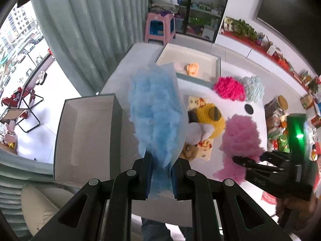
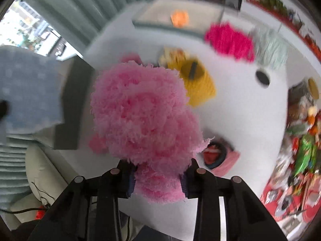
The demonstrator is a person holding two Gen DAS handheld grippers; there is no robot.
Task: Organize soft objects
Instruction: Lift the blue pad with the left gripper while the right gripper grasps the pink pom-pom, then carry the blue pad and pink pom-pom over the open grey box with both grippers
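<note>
Blue fluffy cloth [image 1: 156,108] pinched in our left hand-held gripper [image 1: 160,177], beside grey box [image 1: 84,138] at desk's left edge; right hand-held gripper [image 2: 158,177] pinches pink fluffy cloth [image 2: 140,116].

The right wrist view is smeared by motion, so the far tray [image 2: 176,10] and the shelf clutter [image 2: 301,140] cannot be read. The pink fluffy cloth [image 2: 140,116] hides the counter's [image 2: 240,110] middle. In the left view, the blue fluffy cloth [image 1: 156,110] covers part of the yellow plush toy [image 1: 210,120].
</note>
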